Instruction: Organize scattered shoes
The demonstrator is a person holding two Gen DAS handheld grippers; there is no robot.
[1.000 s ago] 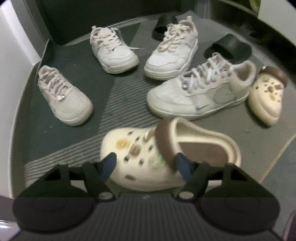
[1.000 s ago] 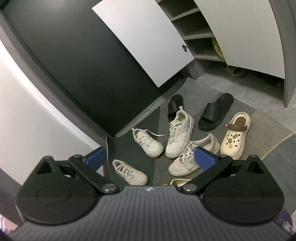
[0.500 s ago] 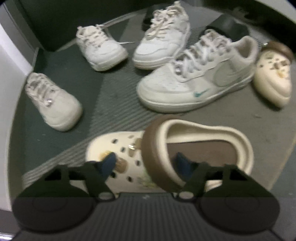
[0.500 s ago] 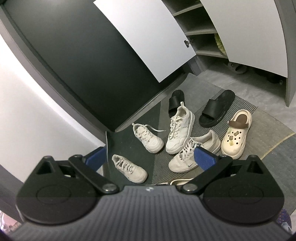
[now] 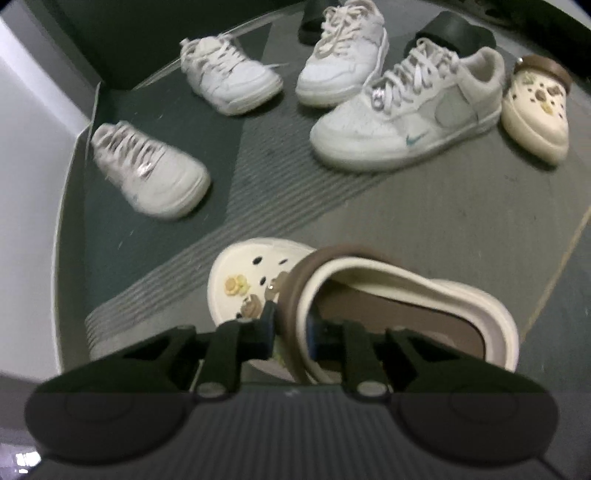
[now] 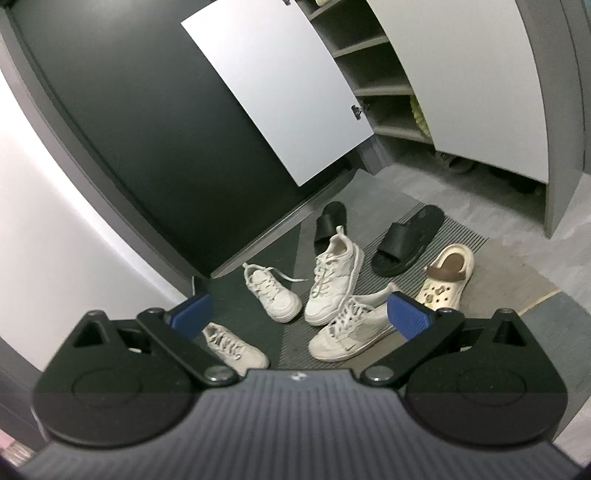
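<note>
The left gripper (image 5: 291, 328) is clamping the brown strap and cream collar of the near clog (image 5: 369, 306), one finger (image 5: 264, 325) sitting outside on the charm-studded top and the other inside the opening. That clog is lying on the grey mat (image 5: 424, 206) at the near edge of the scatter, toe pointing left.

Beyond it, a large white sneaker (image 5: 410, 114) with a teal logo is lying across the mat, and the second clog (image 5: 537, 110) is sitting just to its right. Further away, another white sneaker (image 5: 343, 55) is pointing toward the near side, with two black slides (image 5: 454, 31) partly hidden behind the sneakers. Two smaller white sneakers are resting on the dark strip to the left, one far (image 5: 229, 77) and one nearer (image 5: 147, 170).

The right gripper (image 6: 299, 317) is hanging in the air above the shoes with its blue pads (image 6: 408, 319) spread wide and nothing between them. Past the shoes, a shoe cabinet (image 6: 376, 85) is standing with its white door (image 6: 280, 85) swung open, showing grey shelves.
</note>
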